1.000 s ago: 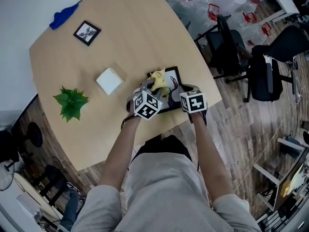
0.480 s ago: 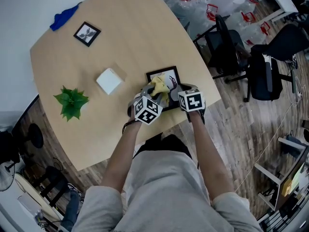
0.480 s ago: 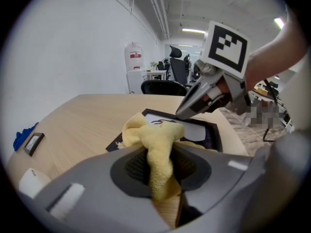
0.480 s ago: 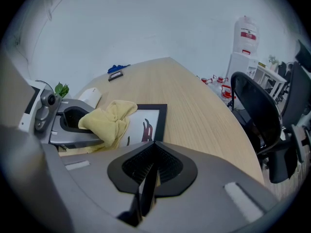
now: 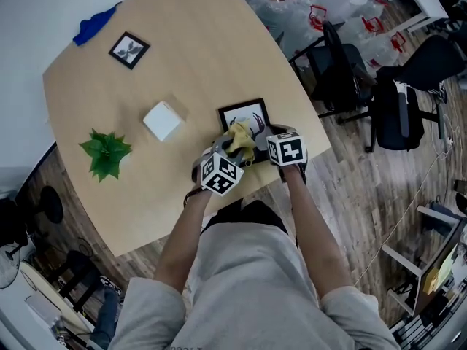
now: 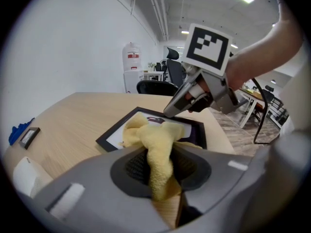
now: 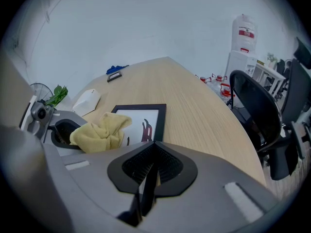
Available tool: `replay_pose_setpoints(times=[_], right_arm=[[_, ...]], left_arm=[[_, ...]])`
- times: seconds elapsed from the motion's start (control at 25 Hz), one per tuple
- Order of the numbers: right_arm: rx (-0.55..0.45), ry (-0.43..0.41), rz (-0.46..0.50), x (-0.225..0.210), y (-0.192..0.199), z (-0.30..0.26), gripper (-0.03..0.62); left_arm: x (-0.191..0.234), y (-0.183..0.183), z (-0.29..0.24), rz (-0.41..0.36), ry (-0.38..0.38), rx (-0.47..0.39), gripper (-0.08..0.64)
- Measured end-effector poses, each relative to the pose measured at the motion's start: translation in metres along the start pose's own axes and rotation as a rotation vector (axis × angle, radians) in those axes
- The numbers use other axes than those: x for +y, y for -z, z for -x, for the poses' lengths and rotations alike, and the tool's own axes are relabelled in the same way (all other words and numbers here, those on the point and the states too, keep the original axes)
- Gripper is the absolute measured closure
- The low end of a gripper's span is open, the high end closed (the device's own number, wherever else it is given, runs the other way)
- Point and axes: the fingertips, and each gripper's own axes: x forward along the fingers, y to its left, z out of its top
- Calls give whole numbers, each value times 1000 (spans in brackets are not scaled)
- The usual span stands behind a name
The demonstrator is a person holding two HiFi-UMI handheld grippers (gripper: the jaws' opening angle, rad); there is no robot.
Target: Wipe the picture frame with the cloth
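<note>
My left tool (image 6: 163, 171) is squeezed tight on the yellow cloth (image 5: 239, 141). The cloth sticks out past the tips in a soft bunch, and that bunch sits on the picture frame (image 5: 244, 114). The frame lies flat on the tabletop (image 5: 182, 64), close to the edge nearest me.

My right tool (image 7: 148, 174) has its two tips pressed together, and I see nothing between them. In the left gripper view its tip comes down on the side of the frame. I think it is there to keep the frame from sliding, but I cannot see for sure that it is pushing down.

So I think the wiping is going on right now. The cloth is picked up and it is on the frame, so those parts are done. The bunch covers the part of the picture near me. The far part of the picture and the far black edge are bare. I cannot tell which bits are clean, because no dust or marks show up.

What I think is left: rub the cloth over the rest of the glass, go around the black edges, then put the cloth down.
</note>
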Motion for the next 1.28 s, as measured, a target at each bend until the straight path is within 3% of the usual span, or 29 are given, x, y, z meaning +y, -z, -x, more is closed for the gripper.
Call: replay_pose_setpoints(times=[0.36, 0.6, 1.2, 1.28], right_arm=[[-5, -8, -8, 0, -1, 0, 589], [-9, 2, 7, 0, 1, 1, 589], [37, -108, 77, 0, 0, -2, 589], [45, -139, 93, 0, 0, -2, 591]], left_arm=[[-23, 8, 6, 14, 17, 1, 419], [-36, 12, 13, 76, 3, -1, 419], [-52, 17, 21, 297, -149, 52, 417], [-50, 16, 18, 293, -160, 69, 417]])
